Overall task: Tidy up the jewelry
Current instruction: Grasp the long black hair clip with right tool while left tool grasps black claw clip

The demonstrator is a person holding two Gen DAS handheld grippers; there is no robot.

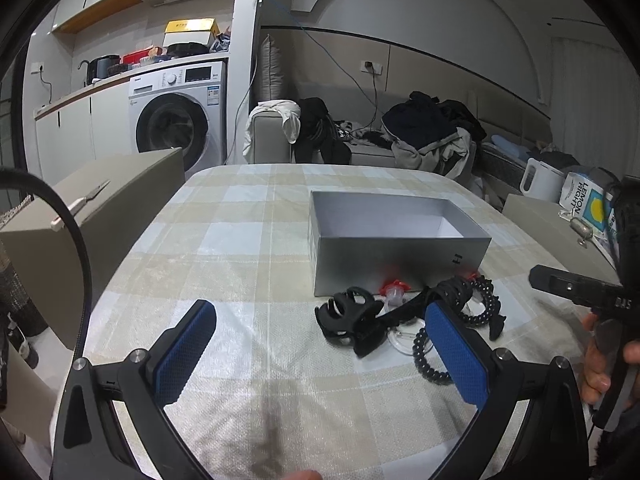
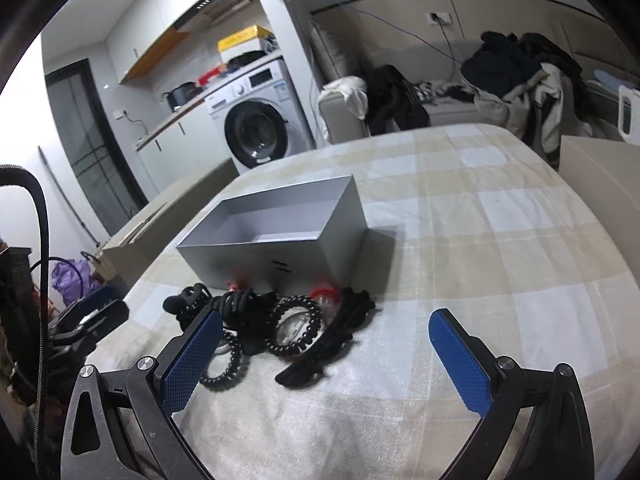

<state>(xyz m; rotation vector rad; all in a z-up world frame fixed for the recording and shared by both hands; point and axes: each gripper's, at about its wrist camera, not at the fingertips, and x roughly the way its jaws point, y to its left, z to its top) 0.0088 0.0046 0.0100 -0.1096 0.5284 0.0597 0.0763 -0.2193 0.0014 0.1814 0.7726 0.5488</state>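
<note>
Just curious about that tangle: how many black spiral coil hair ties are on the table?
2 show: one black spiral coil hair tie mid-pile around a clear item, another by the left fingertip. More may hide under the black claw clips.

Each hand-held gripper (image 1: 320, 344): blk frame w/ silver screws, blue textured pads (image 1: 185, 354)

Box (image 1: 400, 264) floor mostly hidden

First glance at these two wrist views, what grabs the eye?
An open grey box stands mid-table on the checked cloth, with a tangle of black hair clips and coil ties lying just in front of it. Both grippers, left and right, hover open over the cloth, holding nothing.
</note>
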